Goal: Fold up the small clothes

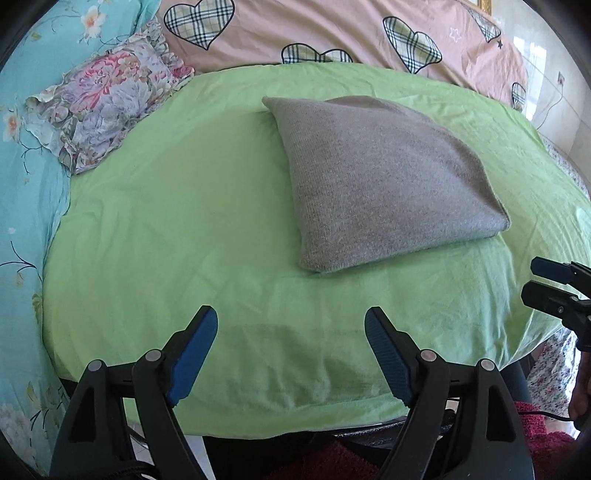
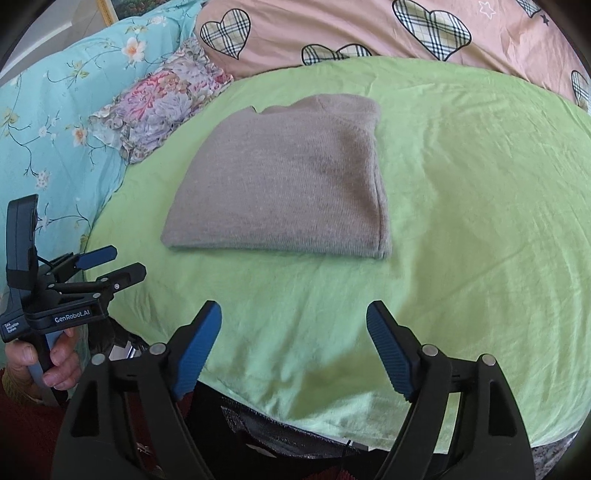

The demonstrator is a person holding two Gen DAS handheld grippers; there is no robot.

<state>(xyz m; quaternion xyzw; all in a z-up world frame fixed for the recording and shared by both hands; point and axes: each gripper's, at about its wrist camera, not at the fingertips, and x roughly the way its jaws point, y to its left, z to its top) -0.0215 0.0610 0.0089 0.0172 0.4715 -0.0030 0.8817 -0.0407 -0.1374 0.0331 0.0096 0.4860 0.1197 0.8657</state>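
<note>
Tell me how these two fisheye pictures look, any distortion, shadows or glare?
Left wrist view: strong barrel bend, dark corners, green sheet bulging, bright glare at upper right, soft shadow under the left gripper. Right wrist view: same curving, grey sweater sharp, faint shadow under the right gripper.

A home bedroom — floral pillow [image 1: 107, 107], heart-print quilt [image 1: 332, 33] (pink), green sheet [image 1: 184, 240].

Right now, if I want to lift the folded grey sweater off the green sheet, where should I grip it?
Probably the near folded edge of the grey sweater, coming in low from the front. That edge is thick, straight and faces both open grippers, left gripper and right gripper. The side with stacked layer ends may splay apart if pinched alone.
</note>
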